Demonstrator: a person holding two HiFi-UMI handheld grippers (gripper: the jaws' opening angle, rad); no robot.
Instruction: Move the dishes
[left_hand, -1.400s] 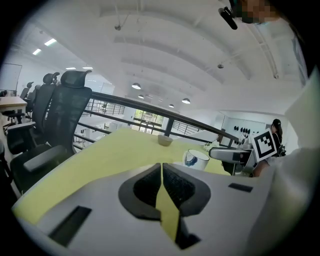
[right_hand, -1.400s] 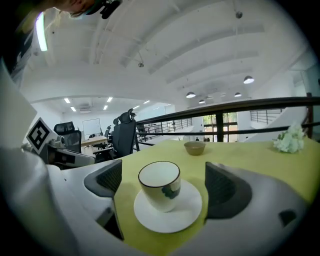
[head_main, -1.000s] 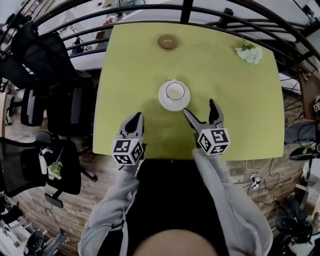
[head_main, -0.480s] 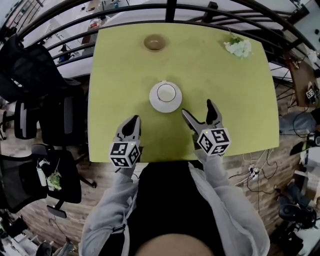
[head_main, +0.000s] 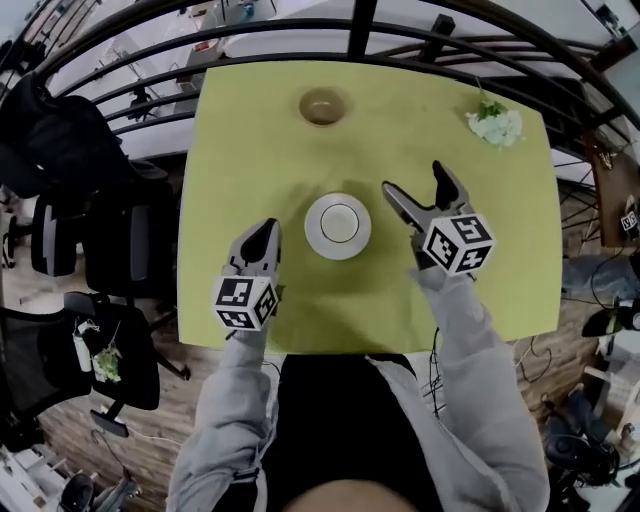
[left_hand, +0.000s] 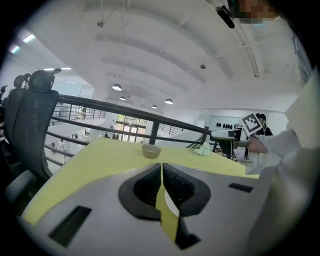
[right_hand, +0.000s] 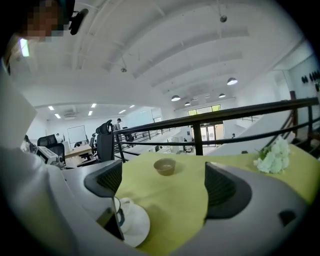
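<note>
Resting near the middle of the bench, one white cup and saucer stood untouched between the two tools. The left tool hovered just left of it, jaws pressed together on nothing. The right tool was just right of it, jaws wide apart and empty. One brown bowl sat at the far edge, one flower sprig at the far right. Judgement: no dish was gripped; the whole move was yet to do.
</note>
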